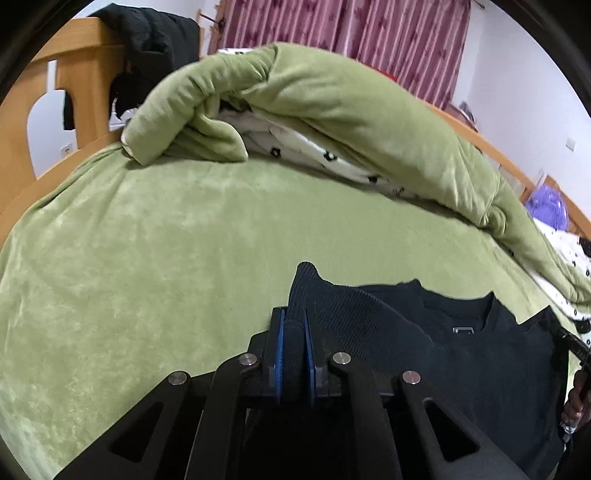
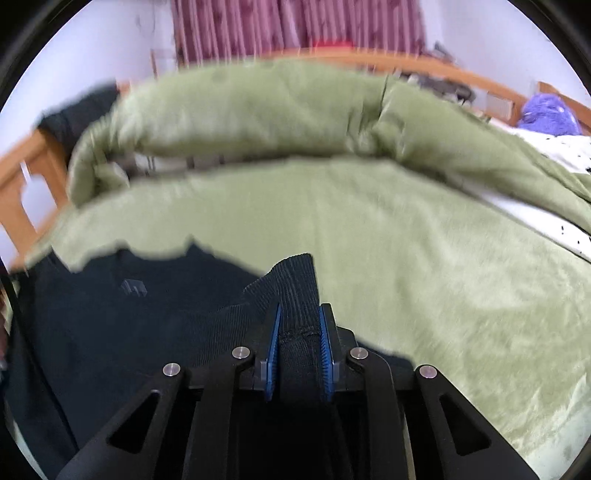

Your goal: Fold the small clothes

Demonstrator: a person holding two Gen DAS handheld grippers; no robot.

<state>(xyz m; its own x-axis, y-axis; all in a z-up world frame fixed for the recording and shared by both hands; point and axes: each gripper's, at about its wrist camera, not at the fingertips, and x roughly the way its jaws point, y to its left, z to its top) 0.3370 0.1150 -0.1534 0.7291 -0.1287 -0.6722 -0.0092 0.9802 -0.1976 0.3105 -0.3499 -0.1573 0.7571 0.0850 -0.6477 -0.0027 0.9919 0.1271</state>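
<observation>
On green bedspread [image 1: 147,258] | both tongs [image 1: 294,339] [image 2: 298,343] pinching black shirt [image 1: 480,350] | pink curtains [image 1: 351,29]

No readable text anywhere, small rectangular neck label [image 1: 464,329] inside the collar of the black shirt [image 1: 491,354] too small to read, same label in the right wrist view a blurred pale smudge

A bedroom: wooden bed [image 1: 70,74], green quilt [image 1: 332,110], pink curtains [image 1: 369,29].
</observation>
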